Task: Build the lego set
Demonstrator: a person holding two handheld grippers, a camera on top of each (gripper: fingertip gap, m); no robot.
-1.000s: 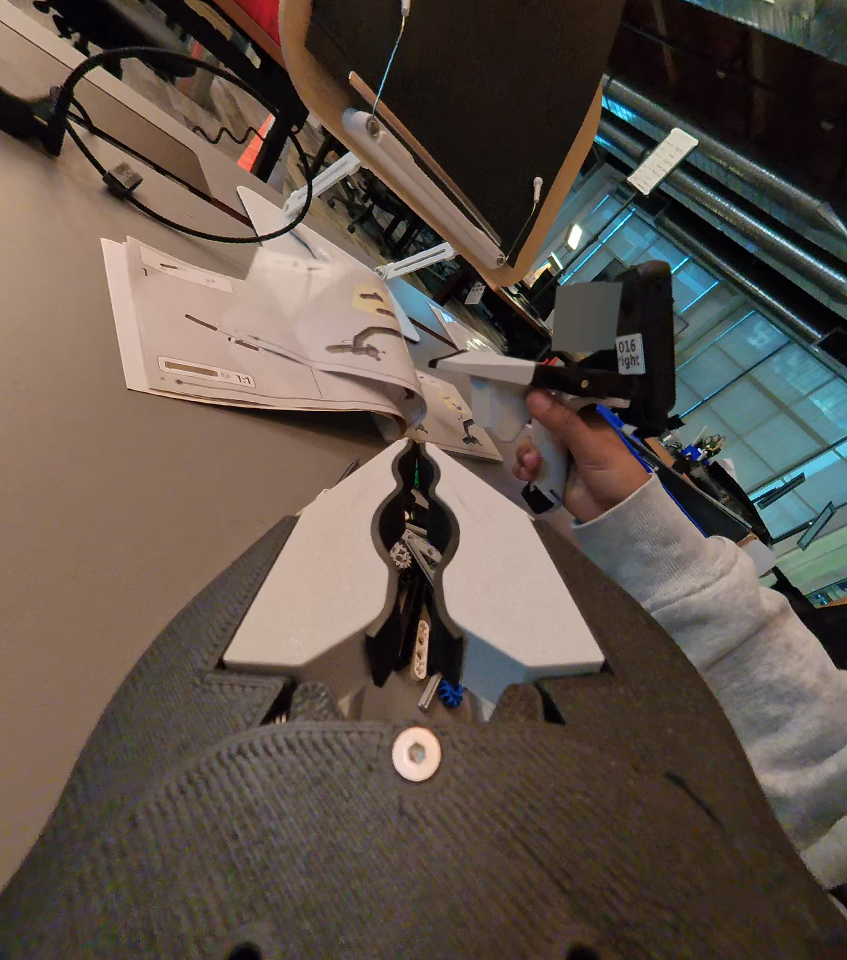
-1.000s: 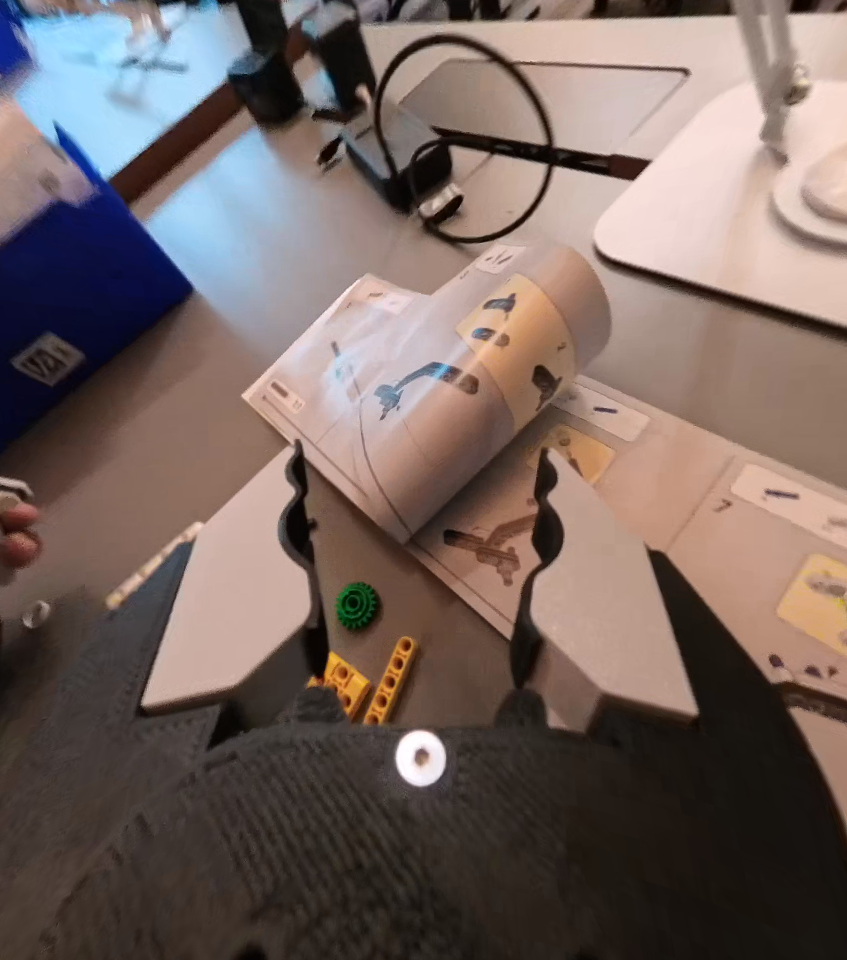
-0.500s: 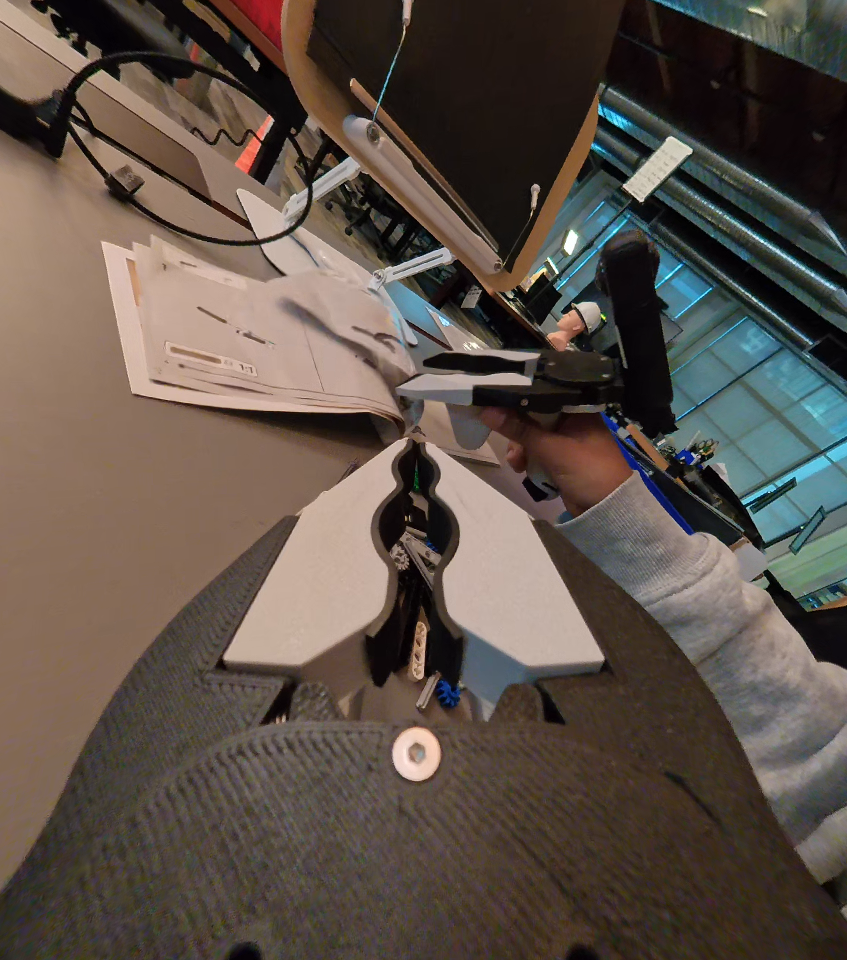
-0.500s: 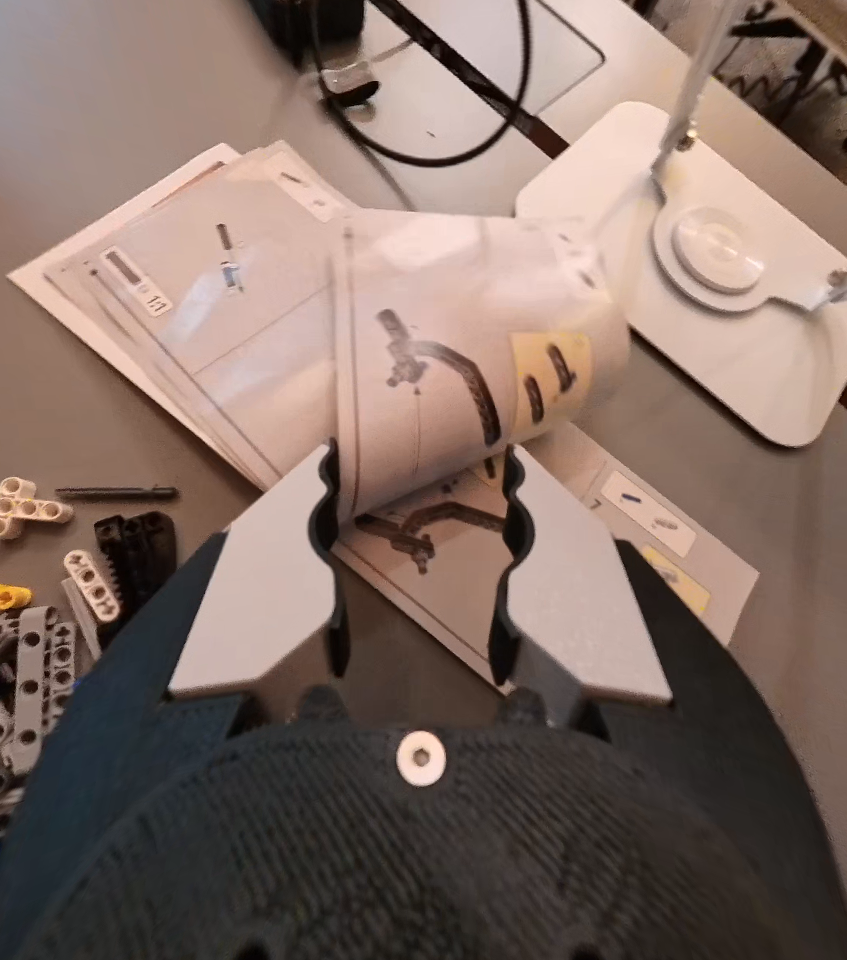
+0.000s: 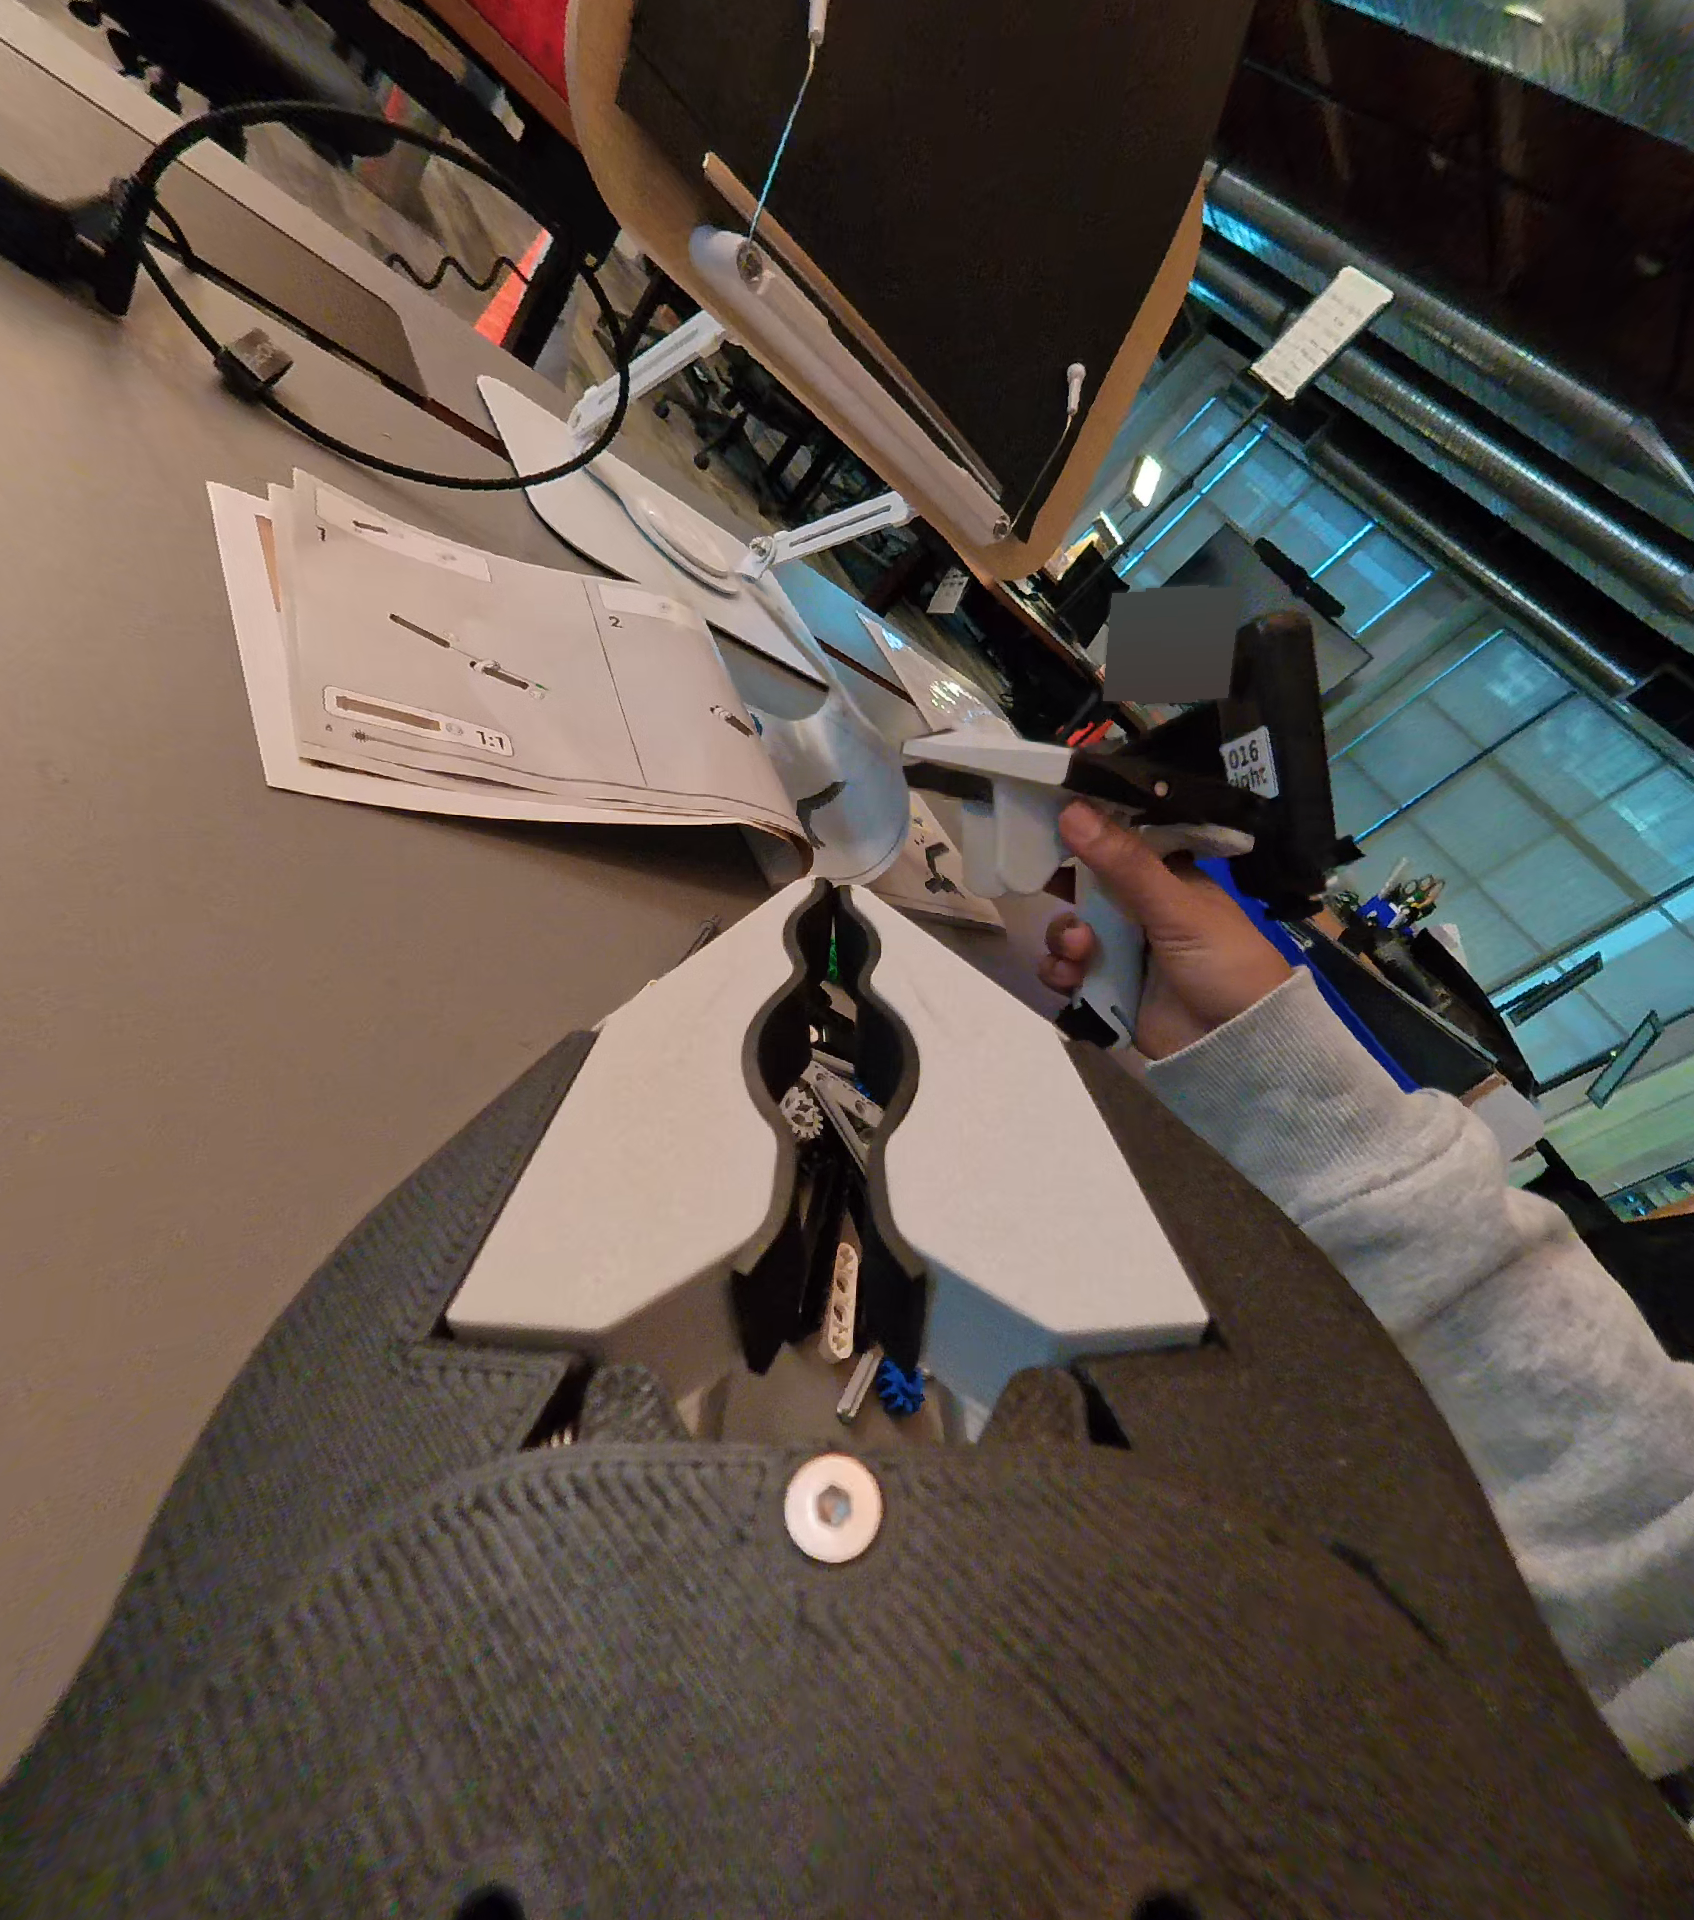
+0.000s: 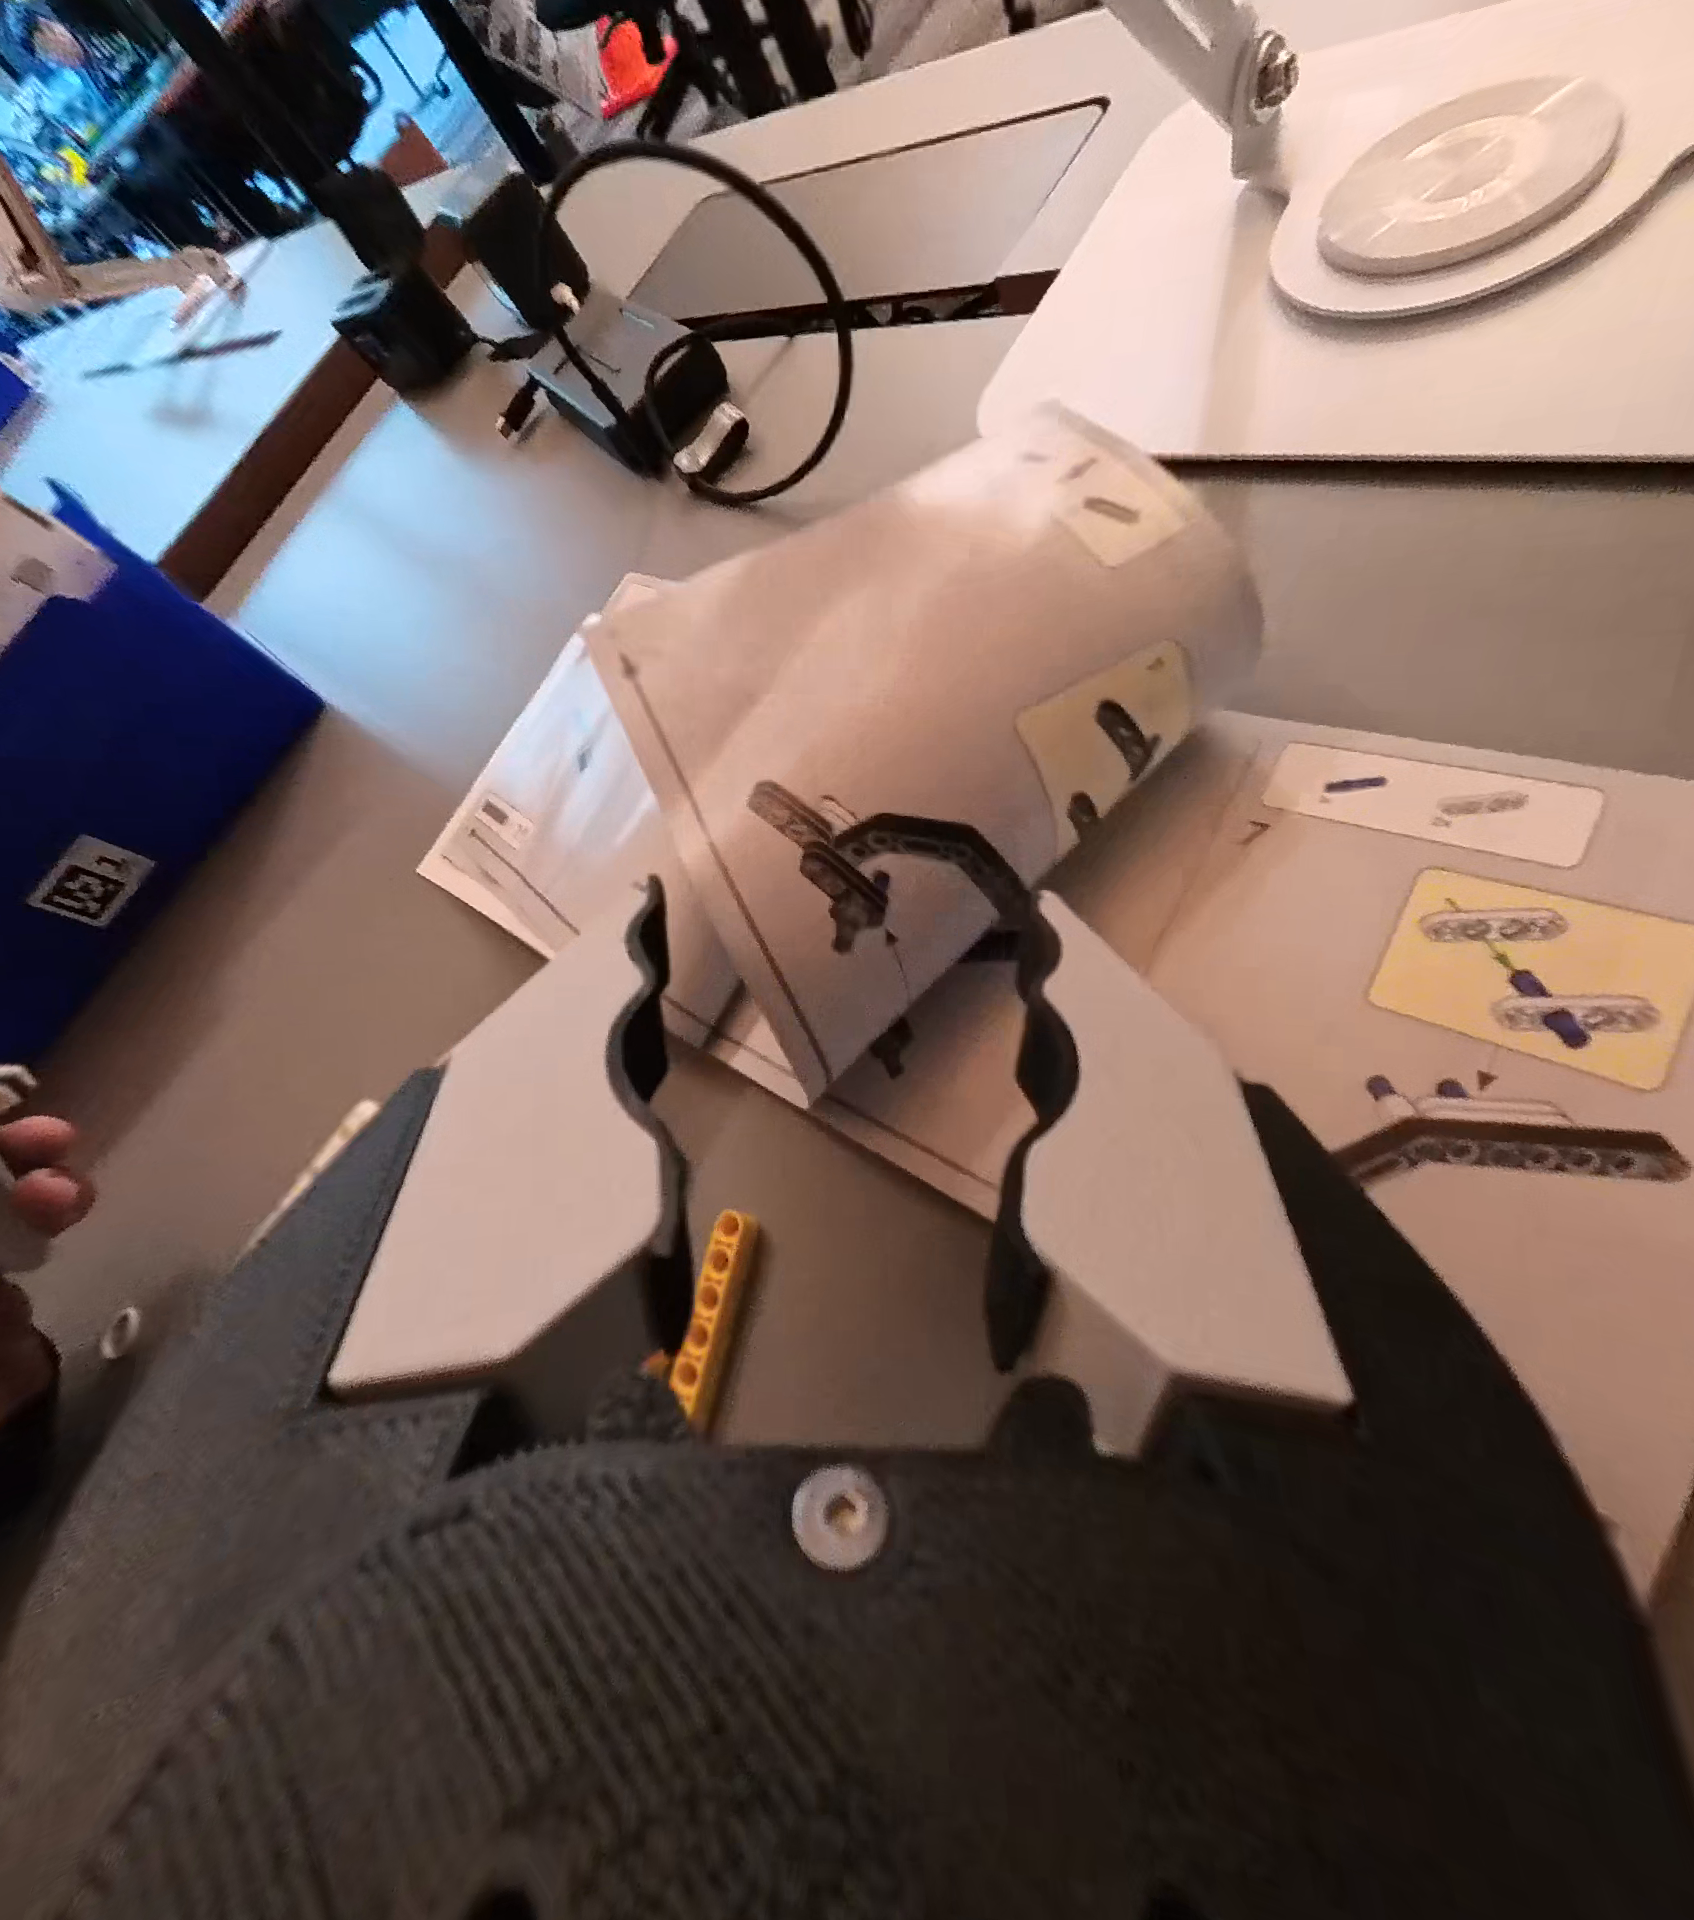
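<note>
The instruction booklet [image 6: 1425, 1039] lies open on the grey table, with one page [image 6: 926, 727] curled up in a roll. My right gripper [image 6: 843, 914] is open, its tips at the lower edge of that curled page. A yellow beam [image 6: 713, 1309] lies on the table under its left finger. In the left wrist view the right gripper [image 5: 926, 764], held in a hand, touches the curled page [image 5: 843, 800] of the booklet [image 5: 469, 675]. My left gripper [image 5: 827, 899] is shut, tips together. Through its gap I see a grey gear [image 5: 801, 1114], a white beam [image 5: 841, 1304] and a blue gear [image 5: 897, 1387] on the table.
A white lamp base [image 6: 1445, 208] stands behind the booklet; it also shows in the left wrist view [image 5: 614, 488]. A black cable loop [image 6: 822, 312] and an adapter [image 6: 407, 332] lie at the back. A blue box [image 6: 64, 810] is at the left. A board [image 5: 926, 208] hangs overhead. The blue gear [image 5: 897, 1387] sits 12 centimeters or so from the ends of my left fingers.
The right gripper swung from over the loose pieces back to the booklet. The lifted page has rolled over further, and the left-hand pages now lie flat. The left gripper has not moved.
</note>
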